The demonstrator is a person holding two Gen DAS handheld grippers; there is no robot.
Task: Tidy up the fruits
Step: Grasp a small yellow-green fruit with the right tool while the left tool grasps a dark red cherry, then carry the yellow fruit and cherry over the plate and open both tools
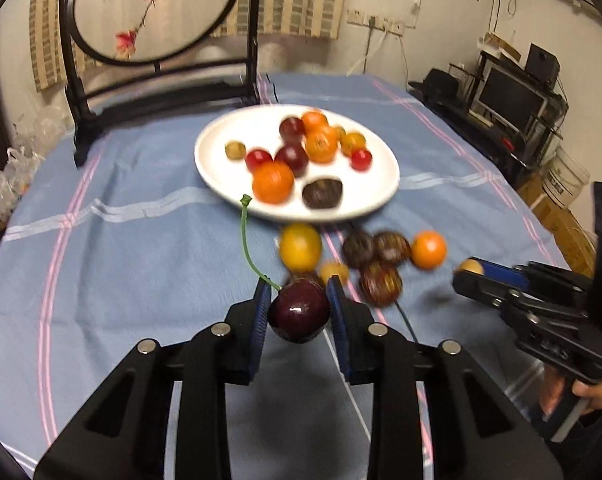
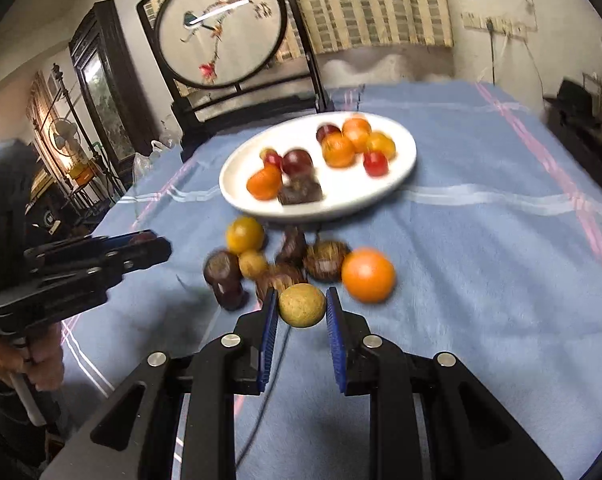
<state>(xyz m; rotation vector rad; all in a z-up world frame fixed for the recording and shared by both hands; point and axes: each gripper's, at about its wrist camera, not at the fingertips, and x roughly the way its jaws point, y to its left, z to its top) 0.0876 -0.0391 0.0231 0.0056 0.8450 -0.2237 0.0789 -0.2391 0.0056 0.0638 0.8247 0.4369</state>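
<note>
Currently, both grippers carry fruit above the table, which is covered with a blue cloth. The left gripper is closed on a dark cherry, held between its blue pads; the green stem curves up and away to the left. The right gripper is closed on a small tan fruit, pinched near the fingertips.

The white plate sits beyond both grippers and already holds oranges, red and dark fruits. A loose cluster of fruit remains on the cloth between the plate and the grippers, including a large orange and a yellow fruit.

Probable next step: transfer both held fruits to the plate.

Hazards:
- The cherry is smooth and round. Slackened grip pressure could let it slip; excess pressure could bruise it.
- The tan fruit sits close to the pad tips. A sudden move could roll it out.
- Both views are motion-blurred, which suggests fast travel. Speed raises the drop risk.
- Round fruit released on the crowded plate may roll off the shallow rim or displace its neighbours.
- Simultaneous approach could bring the grippers into contact.
</note>
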